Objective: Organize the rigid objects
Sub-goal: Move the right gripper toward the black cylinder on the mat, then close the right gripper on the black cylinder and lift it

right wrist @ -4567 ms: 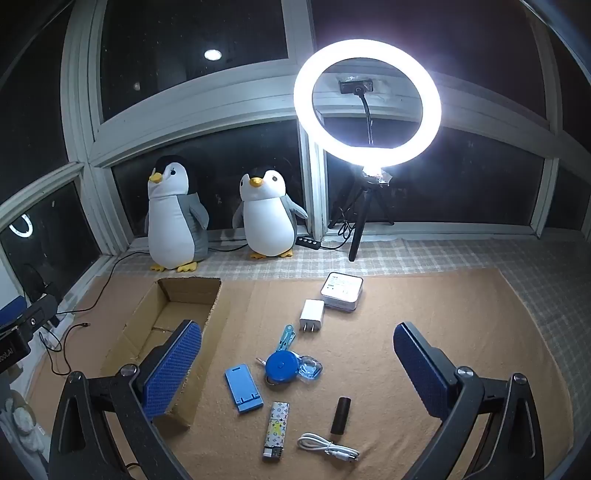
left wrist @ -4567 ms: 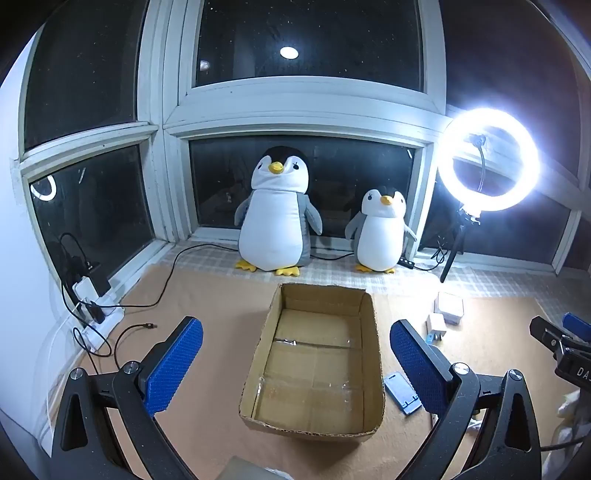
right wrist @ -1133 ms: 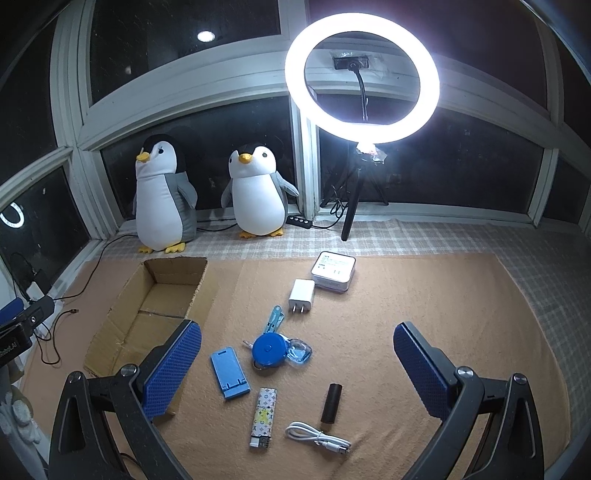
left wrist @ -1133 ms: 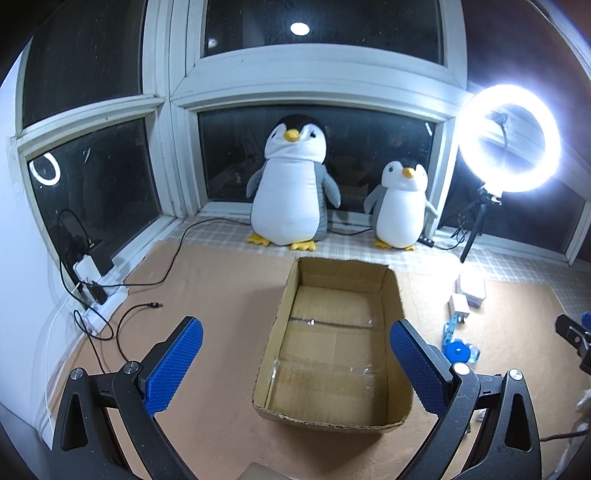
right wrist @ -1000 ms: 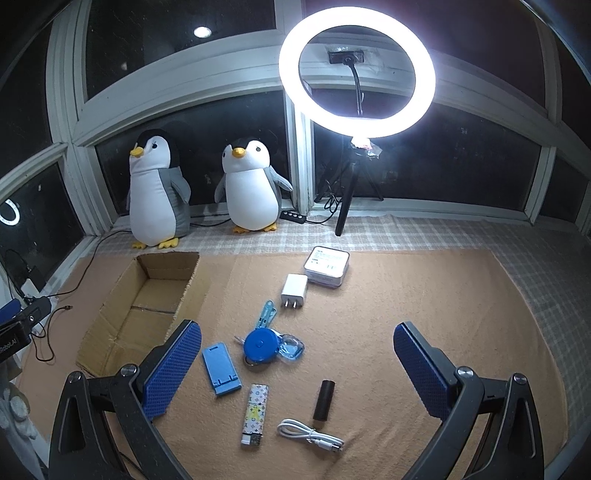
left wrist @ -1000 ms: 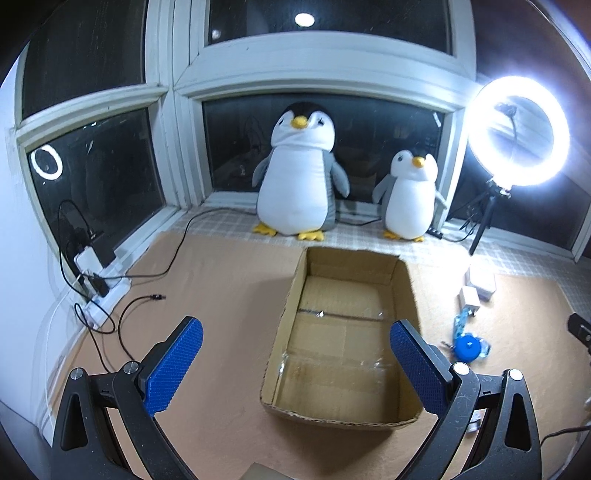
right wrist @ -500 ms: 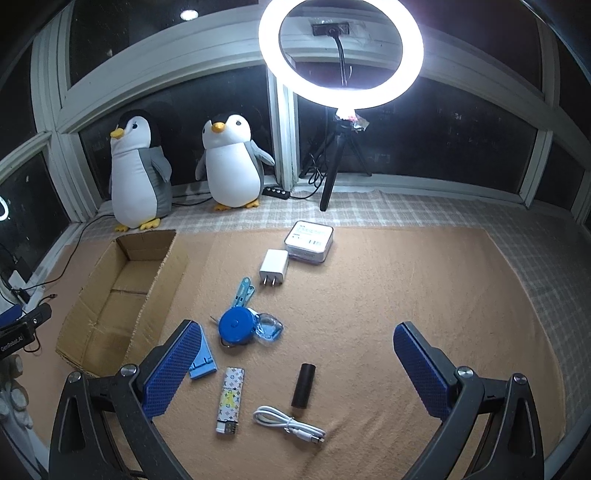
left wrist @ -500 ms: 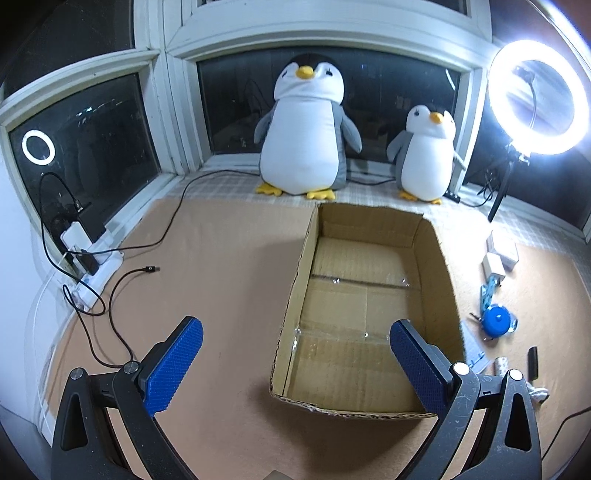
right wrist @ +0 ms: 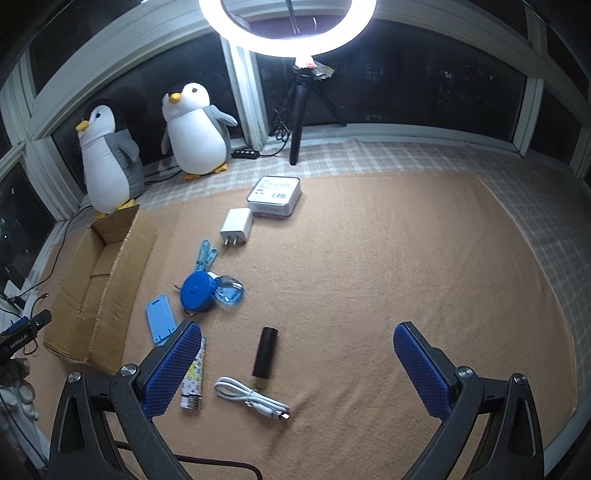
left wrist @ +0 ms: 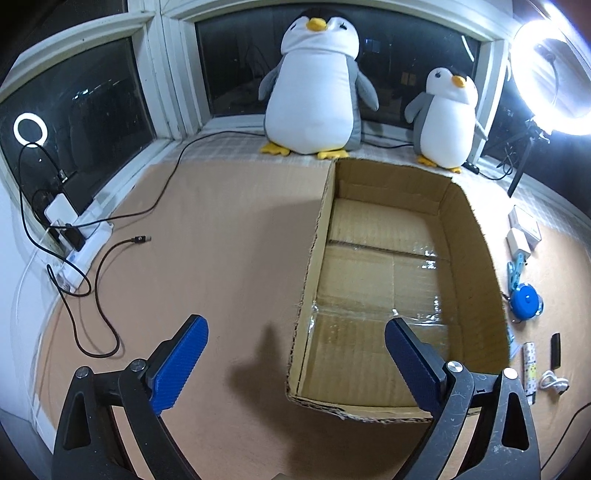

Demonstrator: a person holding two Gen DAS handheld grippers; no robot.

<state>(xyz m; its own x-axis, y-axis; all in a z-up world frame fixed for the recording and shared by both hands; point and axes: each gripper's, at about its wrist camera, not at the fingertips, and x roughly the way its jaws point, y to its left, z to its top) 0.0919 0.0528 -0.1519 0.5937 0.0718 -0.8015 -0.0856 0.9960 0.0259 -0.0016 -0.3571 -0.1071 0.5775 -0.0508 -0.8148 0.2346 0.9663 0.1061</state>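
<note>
The small rigid things are lying scattered on the tan mat, just to the right of an open cardboard box [right wrist: 99,291] that is sitting empty. Nearest the right gripper [right wrist: 297,363] are a black cylinder [right wrist: 265,352], a coiled white cable [right wrist: 251,400] and a patterned lighter [right wrist: 192,384] that is partly hiding behind the gripper's left pad. Further off, a blue phone stand [right wrist: 160,323], a round blue tape measure [right wrist: 197,291], a light-blue clip [right wrist: 205,258], a white charger [right wrist: 236,227] and a flat white box [right wrist: 274,195] are trailing away toward the window.

The right gripper is hovering above this cluster with its jaws wide apart and nothing between them — probably lining up on the cylinder or cable, the closest pieces. The left gripper [left wrist: 295,363] is hanging over the near left corner of the box, its jaws likewise spread and empty; likely it is waiting to steady the box, though that is a guess.

Around the work, two plush penguins [right wrist: 195,129] are standing at the window beside a glaring ring light [right wrist: 288,33] on its tripod. To the left a power strip [left wrist: 79,243] and a loose black cable [left wrist: 103,295] are lying well clear of the box. Nothing is blocking the path from the items to the box except its own right wall, which each piece will have to clear.
</note>
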